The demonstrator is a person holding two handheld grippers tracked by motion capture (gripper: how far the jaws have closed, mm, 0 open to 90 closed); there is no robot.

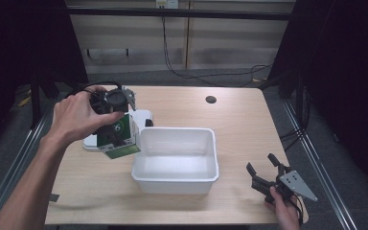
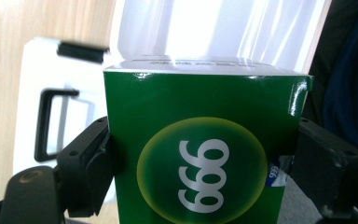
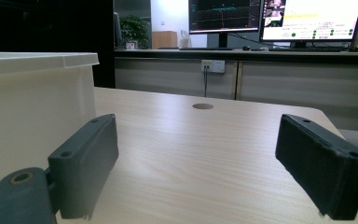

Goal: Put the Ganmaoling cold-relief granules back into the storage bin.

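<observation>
A green and white box (image 1: 120, 139) marked 999 (image 2: 205, 158) hangs above the table at the left, just beside the white bin's left rim. My left gripper (image 1: 117, 136) (image 2: 200, 163) is shut on it, both black jaws pressed flat against its sides. The white plastic bin (image 1: 175, 178) stands in the middle of the table, its wall (image 3: 32, 121) close on the left in the right gripper view. At the table's front right corner my right gripper (image 1: 261, 167) (image 3: 198, 168) rests low with its jaws wide open and nothing between them.
A flat white tray (image 1: 92, 142) with a black handle (image 2: 51, 123) lies under and behind the held box. A round cable hole (image 1: 211, 99) sits near the table's far edge. Bare wood stretches right of the bin. Monitors (image 3: 270, 16) stand on a desk beyond.
</observation>
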